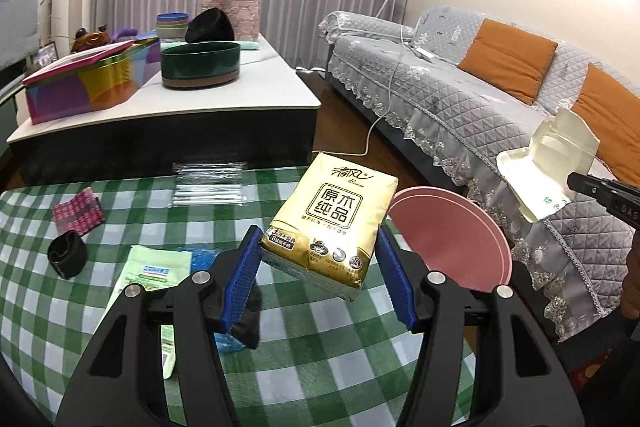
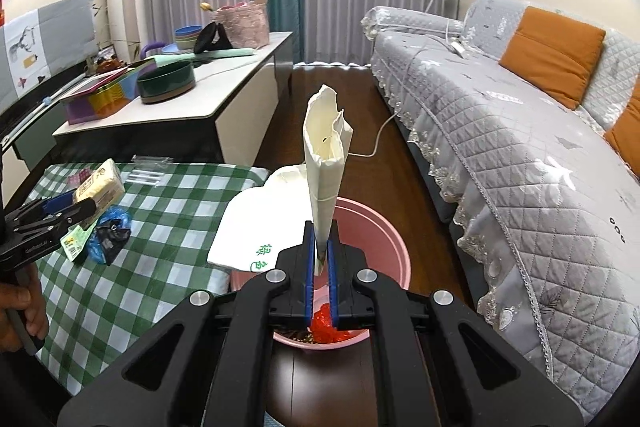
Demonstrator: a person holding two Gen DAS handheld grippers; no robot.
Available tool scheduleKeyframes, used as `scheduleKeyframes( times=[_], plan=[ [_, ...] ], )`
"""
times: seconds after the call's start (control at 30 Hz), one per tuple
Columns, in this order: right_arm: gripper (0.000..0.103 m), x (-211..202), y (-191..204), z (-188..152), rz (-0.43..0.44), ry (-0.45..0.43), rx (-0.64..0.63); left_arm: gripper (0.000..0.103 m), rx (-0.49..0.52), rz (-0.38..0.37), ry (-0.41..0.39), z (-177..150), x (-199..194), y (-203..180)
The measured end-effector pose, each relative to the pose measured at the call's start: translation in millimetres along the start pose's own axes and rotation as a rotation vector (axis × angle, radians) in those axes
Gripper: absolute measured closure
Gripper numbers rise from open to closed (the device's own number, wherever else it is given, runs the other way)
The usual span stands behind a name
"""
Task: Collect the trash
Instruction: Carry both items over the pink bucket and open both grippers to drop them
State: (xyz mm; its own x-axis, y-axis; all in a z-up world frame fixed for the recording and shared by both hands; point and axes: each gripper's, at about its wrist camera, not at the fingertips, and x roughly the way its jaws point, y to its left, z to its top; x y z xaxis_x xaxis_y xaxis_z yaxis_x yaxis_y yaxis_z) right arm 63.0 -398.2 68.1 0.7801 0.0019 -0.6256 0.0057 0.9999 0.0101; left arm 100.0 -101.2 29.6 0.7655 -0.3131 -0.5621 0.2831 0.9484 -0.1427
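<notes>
My left gripper (image 1: 318,247) is shut on a yellow tissue pack (image 1: 332,219) and holds it above the green checked table (image 1: 120,307). It also shows in the right wrist view (image 2: 70,211) with the pack (image 2: 102,187). My right gripper (image 2: 322,251) is shut on a white foam takeout box (image 2: 326,155) and holds it over the pink bin (image 2: 384,239), which has red trash inside. The box (image 1: 552,163) and bin (image 1: 452,235) show in the left wrist view too.
On the table lie a green packet (image 1: 154,267), a blue bag (image 2: 110,231), a black band (image 1: 68,253), a pink wrapper (image 1: 78,215) and clear plastic (image 1: 208,183). A coffee table (image 1: 240,87) with bowls stands behind. A grey sofa (image 2: 500,131) is on the right.
</notes>
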Motion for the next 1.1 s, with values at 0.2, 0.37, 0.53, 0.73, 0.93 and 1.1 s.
scheduleKeyframes(
  times=[0.2,0.37,0.53,0.73,0.93,1.1],
  plan=[
    [0.097,2,-9,4,-0.022,-0.008,0.018,0.046,0.028,-0.026,0.005,3,1,-16],
    [0.097,2,-16,10,-0.029,-0.019,0.049,0.046,0.045,-0.043,0.020,7,4,-27],
    [0.097,5,-24,18,-0.053,-0.034,0.067,0.046,0.063,-0.045,0.023,11,9,-40],
    [0.097,12,-35,28,-0.065,-0.048,0.107,0.046,0.070,-0.049,0.030,14,22,-59],
    [0.097,21,-43,35,-0.064,-0.053,0.140,0.046,0.084,-0.061,0.039,16,35,-80],
    [0.097,31,-48,40,-0.064,-0.040,0.164,0.046,0.100,-0.073,0.059,16,52,-95]
  ],
)
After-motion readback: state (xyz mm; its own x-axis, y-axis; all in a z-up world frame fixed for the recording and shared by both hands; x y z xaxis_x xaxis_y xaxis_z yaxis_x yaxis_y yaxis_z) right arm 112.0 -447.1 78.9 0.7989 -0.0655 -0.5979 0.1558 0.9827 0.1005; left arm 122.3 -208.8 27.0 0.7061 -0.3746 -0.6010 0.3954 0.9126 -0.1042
